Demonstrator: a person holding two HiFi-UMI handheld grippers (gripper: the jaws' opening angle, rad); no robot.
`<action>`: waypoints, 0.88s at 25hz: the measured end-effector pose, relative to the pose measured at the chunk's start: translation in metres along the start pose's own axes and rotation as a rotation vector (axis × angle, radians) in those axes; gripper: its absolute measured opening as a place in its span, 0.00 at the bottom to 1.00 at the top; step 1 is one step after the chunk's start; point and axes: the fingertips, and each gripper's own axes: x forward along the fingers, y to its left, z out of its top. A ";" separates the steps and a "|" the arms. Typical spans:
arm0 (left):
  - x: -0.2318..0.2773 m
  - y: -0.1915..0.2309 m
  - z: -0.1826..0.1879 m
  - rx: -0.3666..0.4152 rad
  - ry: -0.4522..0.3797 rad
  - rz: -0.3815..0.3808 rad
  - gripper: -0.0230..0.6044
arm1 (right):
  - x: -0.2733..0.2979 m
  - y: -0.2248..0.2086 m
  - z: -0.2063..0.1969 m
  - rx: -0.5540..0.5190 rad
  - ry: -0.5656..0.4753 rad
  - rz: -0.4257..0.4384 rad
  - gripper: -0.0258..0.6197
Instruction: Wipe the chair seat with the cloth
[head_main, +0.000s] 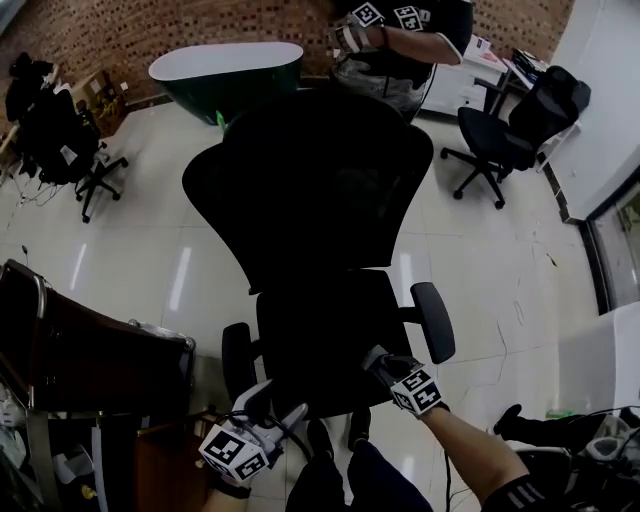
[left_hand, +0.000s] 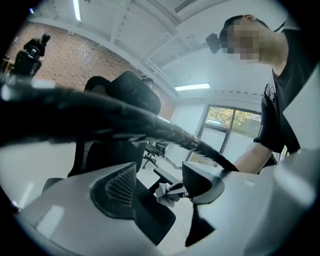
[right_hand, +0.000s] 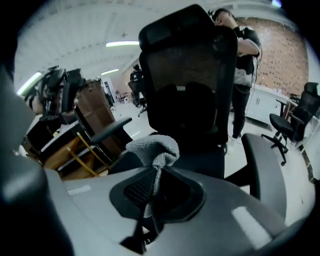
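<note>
Two grippers sit at the front edge of the black chair seat. The right gripper is clamped tight on a bunched grey cloth by the seat's front right corner. The left gripper is off the front left, jaws wide apart, holding nothing.

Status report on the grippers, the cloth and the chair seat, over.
Right gripper shut on cloth, over chair seat front. Left gripper open, empty. Nothing seen blocking the seat.

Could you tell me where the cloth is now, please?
The cloth is pinched in the right gripper, over the front of the chair seat, low in the head view.
</note>
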 end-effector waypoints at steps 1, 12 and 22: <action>-0.003 -0.006 0.006 -0.001 -0.007 -0.016 0.53 | -0.012 0.009 0.021 0.009 -0.052 0.015 0.09; -0.062 -0.102 0.035 0.118 -0.027 -0.082 0.52 | -0.186 0.130 0.123 -0.022 -0.427 0.164 0.09; -0.126 -0.271 0.035 0.134 -0.204 -0.058 0.44 | -0.371 0.202 0.064 -0.101 -0.625 0.209 0.09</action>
